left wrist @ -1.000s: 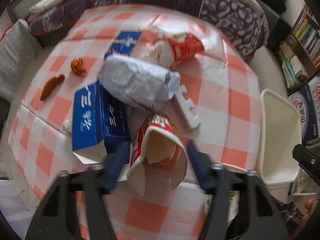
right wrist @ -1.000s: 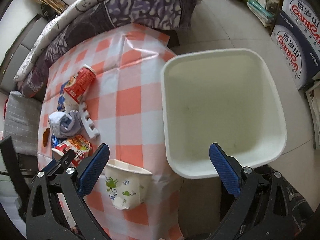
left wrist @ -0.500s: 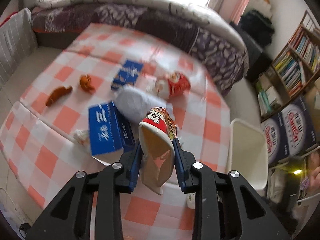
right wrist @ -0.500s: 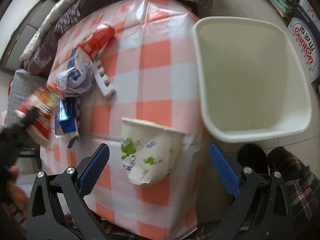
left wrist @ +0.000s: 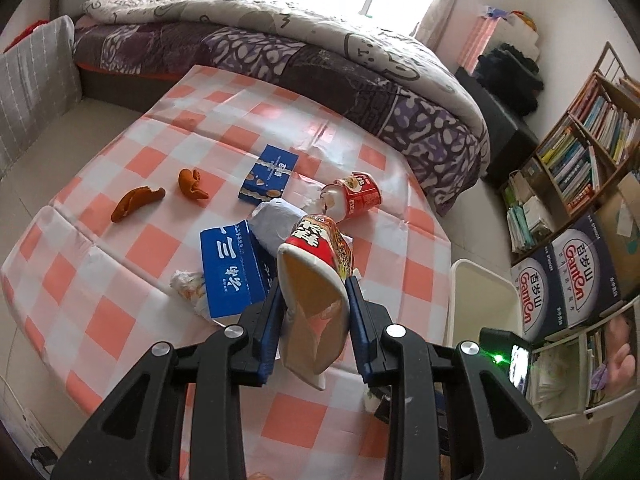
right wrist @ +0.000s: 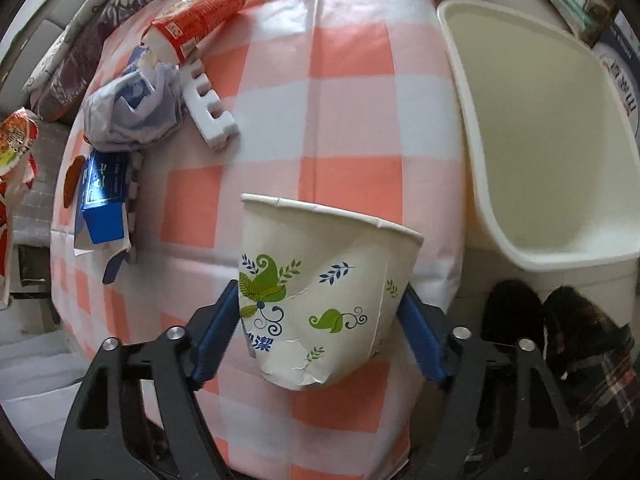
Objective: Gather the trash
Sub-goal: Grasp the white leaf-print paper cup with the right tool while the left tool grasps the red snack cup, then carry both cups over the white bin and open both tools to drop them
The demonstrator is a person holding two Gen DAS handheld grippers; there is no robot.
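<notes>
My left gripper (left wrist: 314,312) is shut on a squashed red noodle cup (left wrist: 316,280) and holds it above the checked table (left wrist: 120,272). That cup also shows at the left edge of the right wrist view (right wrist: 14,148). My right gripper (right wrist: 320,320) is shut on a white paper cup with green leaves (right wrist: 320,300) at the table's near edge. The white trash bin (right wrist: 532,132) stands on the floor right of the table; it also shows in the left wrist view (left wrist: 480,312).
On the table lie a blue carton (left wrist: 232,268), a crumpled grey bag (left wrist: 272,220), a second red cup (left wrist: 356,198), a small blue box (left wrist: 268,176), two brown scraps (left wrist: 136,206), a white foam piece (right wrist: 208,108). A bed stands behind, bookshelves at right.
My left gripper closed on the red noodle cup and lifted it off the table. My right gripper moved from over the bin to the paper cup and closed on it.
</notes>
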